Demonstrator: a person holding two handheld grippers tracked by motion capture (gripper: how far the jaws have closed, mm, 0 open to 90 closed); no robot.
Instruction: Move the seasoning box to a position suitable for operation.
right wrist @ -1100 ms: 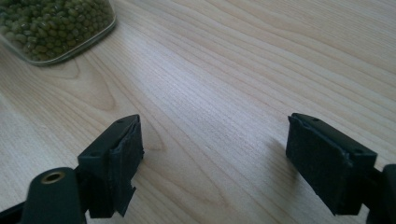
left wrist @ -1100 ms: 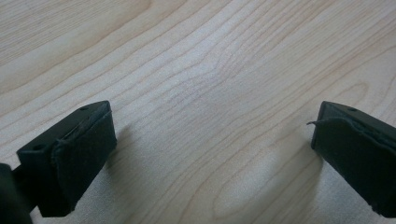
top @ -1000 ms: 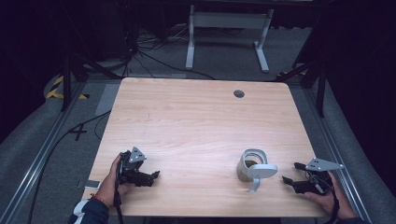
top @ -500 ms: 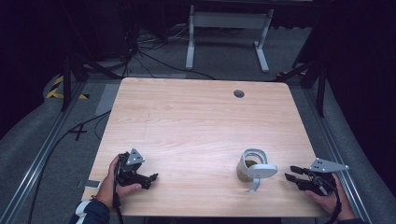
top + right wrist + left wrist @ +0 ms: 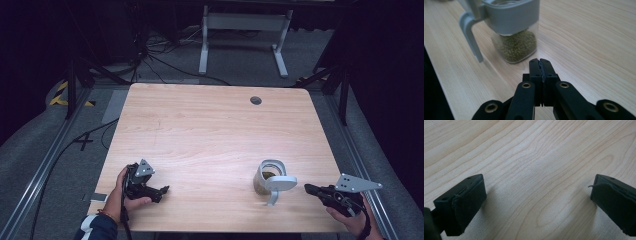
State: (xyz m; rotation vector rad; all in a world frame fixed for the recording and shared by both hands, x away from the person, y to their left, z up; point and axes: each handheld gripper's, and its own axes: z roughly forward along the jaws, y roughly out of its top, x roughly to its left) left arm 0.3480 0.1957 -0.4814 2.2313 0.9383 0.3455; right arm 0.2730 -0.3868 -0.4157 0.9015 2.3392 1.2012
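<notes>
Here, at the near left corner of a light wooden table (image 5: 210,130), a hand (image 5: 122,192) holds the left gripper (image 5: 162,190) low over bare wood, jaws spread wide. Toward the near right stands a clear jar (image 5: 264,177) of greenish grains with a grey lid and handle. Just beside it, the right gripper (image 5: 309,188) points at the jar, jaws pressed together and empty.

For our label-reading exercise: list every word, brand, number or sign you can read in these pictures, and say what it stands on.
None can be read: the jar, the table and both hand-held grippers bear no legible text.
Yellow-and-black hazard stripes mark the floor, without words.
</notes>
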